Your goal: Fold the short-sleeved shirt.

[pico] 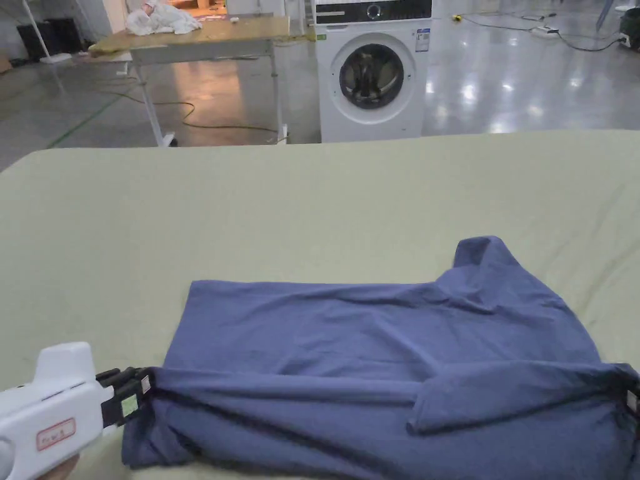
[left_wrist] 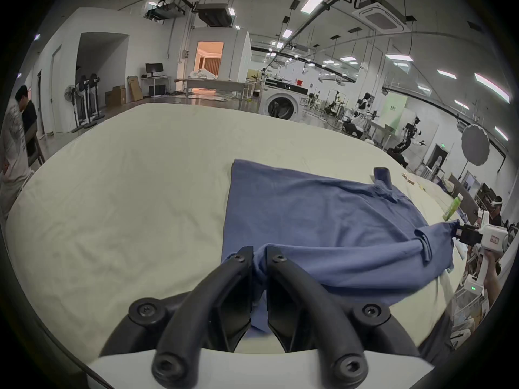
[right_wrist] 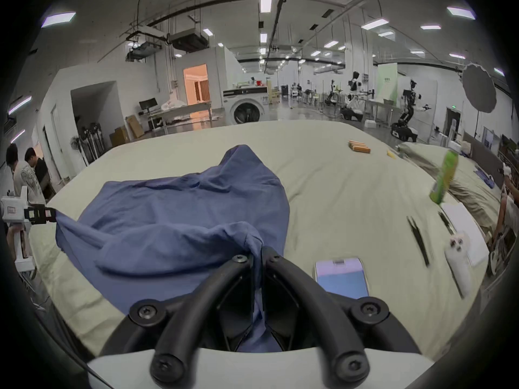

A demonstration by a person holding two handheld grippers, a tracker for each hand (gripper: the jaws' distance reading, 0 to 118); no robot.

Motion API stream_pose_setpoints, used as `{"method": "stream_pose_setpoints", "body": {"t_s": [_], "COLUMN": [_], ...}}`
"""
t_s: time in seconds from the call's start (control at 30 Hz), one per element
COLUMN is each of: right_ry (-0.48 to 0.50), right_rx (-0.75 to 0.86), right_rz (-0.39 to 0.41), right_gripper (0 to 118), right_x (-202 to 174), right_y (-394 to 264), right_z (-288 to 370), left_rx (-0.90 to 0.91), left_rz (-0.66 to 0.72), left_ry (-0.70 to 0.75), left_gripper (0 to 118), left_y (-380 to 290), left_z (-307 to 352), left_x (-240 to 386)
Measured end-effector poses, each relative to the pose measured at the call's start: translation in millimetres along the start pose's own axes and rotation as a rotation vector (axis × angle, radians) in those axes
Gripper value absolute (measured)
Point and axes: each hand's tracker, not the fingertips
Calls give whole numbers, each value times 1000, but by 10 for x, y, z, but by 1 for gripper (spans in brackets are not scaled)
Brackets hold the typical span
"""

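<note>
Left gripper and right gripper each pinch the shirt's near edge at 8 and 4 o'clock on the bed; washer at 12.

The right gripper is cut off at the head view's edge, and the green bottle is blurred.

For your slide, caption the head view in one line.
Both grippers, left and right, pinch the near edge of a blue shirt on the bed.
</note>
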Motion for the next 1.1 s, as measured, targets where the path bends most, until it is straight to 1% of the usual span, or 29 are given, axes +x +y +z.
{"method": "stream_pose_setpoints", "body": {"t_s": [0.1,0.17,0.2,0.23,0.27,0.3,0.33,0.37,0.4,0.47,0.5,0.57,0.67,0.73,0.8,0.83,0.9,0.93,0.97,1.0,1.03,1.07,1.1], "right_ry": [-5,-25,-29,-31,-29,-31,-49,-61,-57,-46,-32,33,72,105,115,103,83,86,94,101,112,137,175], "right_rx": [-53,-79,-102,-116,-121,-130,-144,-147,-141,-96,-44,30,159,245,323,356,429,449,450,455,457,442,420], "right_rz": [-21,-26,-38,-48,-51,-45,-34,-26,-23,-12,-10,-1,-33,-32,-16,0,50,74,82,85,70,37,2], "right_gripper": [2,2,2,2,13,36,60,68,67,67,67,67,67,67,66,65,57,49,39,32,22,7,0], "right_x": [52,68,95,109,119,125,130,133,135,95,55,4,-113,-210,-326,-404,-573,-649,-702,-768,-810,-836,-860], "right_y": [181,224,218,205,178,150,116,89,65,66,84,113,158,160,128,108,67,45,32,14,1,-2,-16], "right_z": [-413,-612,-687,-739,-772,-786,-766,-737,-659,-390,-203,143,667,971,1266,1414,1646,1763,1844,1907,1962,1997,2029], "left_rx": [-69,-79,-85,-85,-88,-86,-83,-71,-42,34,72,153,293,388,461,485,479,455,462,474,483,485,505], "left_rz": [4,-3,-5,-15,-24,-35,-34,-22,-10,-56,-93,-165,-187,-204,-220,-237,-309,-315,-306,-322,-326,-315,-296], "left_ry": [5,13,16,35,47,60,50,21,-12,-23,-26,-12,3,-20,3,19,58,85,69,58,41,32,23], "left_gripper": [6,7,13,24,46,59,62,63,63,63,63,64,64,64,63,63,62,59,56,50,40,24,13], "left_y": [211,265,281,286,279,275,274,279,277,256,240,211,117,10,-102,-169,-281,-273,-300,-354,-399,-408,-461], "left_z": [-425,-607,-668,-709,-788,-782,-728,-646,-513,-201,-12,350,901,1246,1549,1677,1886,1992,2088,2204,2322,2402,2482], "left_x": [-34,-12,4,27,-28,-40,-44,-40,-30,39,94,234,446,554,698,761,869,946,985,1011,1042,1084,1115]}}
